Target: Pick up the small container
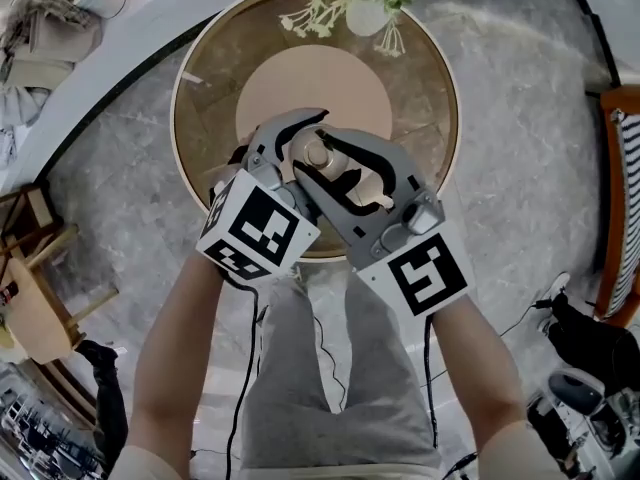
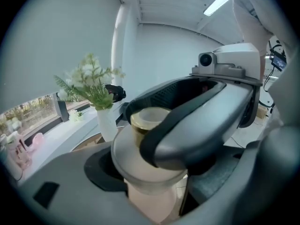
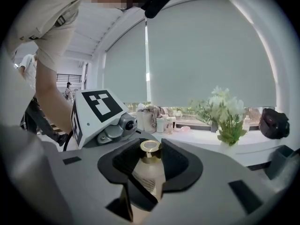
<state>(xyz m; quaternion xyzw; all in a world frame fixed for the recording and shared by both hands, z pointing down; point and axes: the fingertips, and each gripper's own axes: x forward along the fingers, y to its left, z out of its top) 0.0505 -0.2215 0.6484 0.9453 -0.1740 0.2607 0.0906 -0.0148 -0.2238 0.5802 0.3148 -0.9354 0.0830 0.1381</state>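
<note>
The small container [image 1: 318,154] is a beige bottle with a gold cap, held up over the round table [image 1: 190,78]. My left gripper [image 1: 300,133] and right gripper [image 1: 330,173] meet around it, their jaws crossing. In the right gripper view the black pads of the right gripper [image 3: 151,161] press both sides of the container [image 3: 149,172], gold cap pointing away. In the left gripper view the container [image 2: 149,121] sits deep between the jaws of the left gripper [image 2: 150,172]. One jaw of the right gripper crosses in front and hides its far side.
A white vase of flowers [image 1: 365,8] stands at the table's far edge, behind a round beige mat [image 1: 320,78]. A wooden chair [image 1: 40,298] is at the left and a striped seat [image 1: 625,198] at the right. The person's grey-clad legs [image 1: 330,388] are below the grippers.
</note>
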